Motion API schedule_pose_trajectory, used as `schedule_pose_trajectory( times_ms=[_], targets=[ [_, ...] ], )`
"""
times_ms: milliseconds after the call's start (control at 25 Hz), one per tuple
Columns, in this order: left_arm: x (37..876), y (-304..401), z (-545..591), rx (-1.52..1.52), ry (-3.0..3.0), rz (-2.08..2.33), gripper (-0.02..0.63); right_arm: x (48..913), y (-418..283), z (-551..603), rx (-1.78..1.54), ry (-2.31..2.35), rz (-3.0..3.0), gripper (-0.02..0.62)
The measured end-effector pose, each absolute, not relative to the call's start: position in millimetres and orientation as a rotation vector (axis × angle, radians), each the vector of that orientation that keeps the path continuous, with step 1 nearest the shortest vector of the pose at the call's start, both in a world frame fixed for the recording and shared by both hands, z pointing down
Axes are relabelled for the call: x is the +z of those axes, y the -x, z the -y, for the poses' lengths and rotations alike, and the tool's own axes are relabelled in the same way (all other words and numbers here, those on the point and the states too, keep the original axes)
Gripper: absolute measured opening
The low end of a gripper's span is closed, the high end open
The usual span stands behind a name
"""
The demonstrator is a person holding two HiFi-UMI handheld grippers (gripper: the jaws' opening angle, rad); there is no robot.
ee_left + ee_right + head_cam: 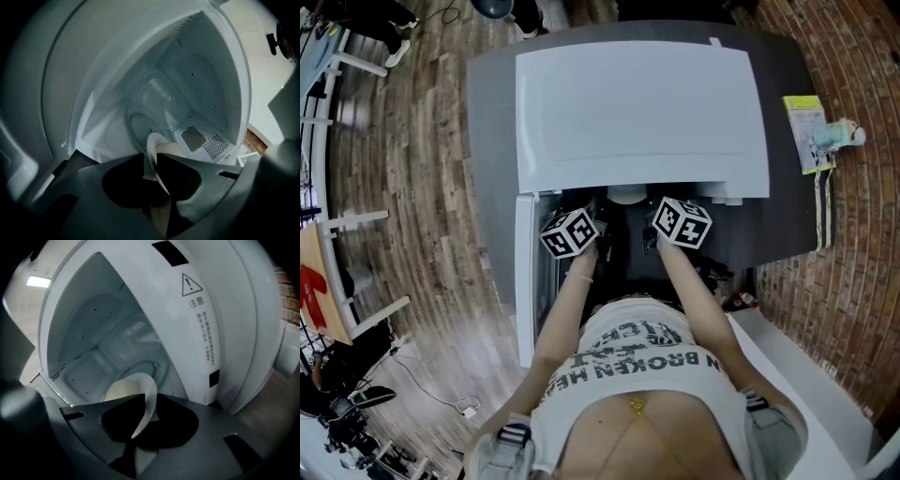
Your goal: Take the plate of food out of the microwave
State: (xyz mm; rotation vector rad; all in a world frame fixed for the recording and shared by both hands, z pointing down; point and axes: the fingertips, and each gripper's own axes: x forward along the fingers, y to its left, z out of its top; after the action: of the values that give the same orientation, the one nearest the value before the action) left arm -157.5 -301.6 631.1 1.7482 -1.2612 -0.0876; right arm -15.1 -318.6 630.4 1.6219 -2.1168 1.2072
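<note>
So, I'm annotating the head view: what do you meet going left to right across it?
Red arrow sign → open microwave door → left gripper → right gripper → yellow packet.

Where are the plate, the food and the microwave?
plate [150, 391]: right gripper view, on its raised rim.
food [121, 390]: right gripper view, on the pale mound.
microwave [637, 103]: head view, on its white top.

I read a black exclamation-mark warning triangle [190, 283] and "注意" on the white microwave's front frame [234, 333]; smaller print below is illegible. The person's white shirt [628, 364] shows "N BROKEN HE".
</note>
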Motion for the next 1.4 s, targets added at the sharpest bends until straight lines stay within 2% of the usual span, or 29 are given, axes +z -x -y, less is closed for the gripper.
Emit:
schedule_pose_trajectory(
  times_ms=[280,1400],
  targets=[
    [633.0,155.7,304.4,-0.142,-1.692,1.231,0.043,633.3,13.0,320.8,1.182,-1.611,2.117,0.078],
    [630.0,149.9,279.4,-0.091,-1.592,1.173,0.037,632.9,8.2,302.1,1.348,-1.559,2.081,0.067]
  ],
)
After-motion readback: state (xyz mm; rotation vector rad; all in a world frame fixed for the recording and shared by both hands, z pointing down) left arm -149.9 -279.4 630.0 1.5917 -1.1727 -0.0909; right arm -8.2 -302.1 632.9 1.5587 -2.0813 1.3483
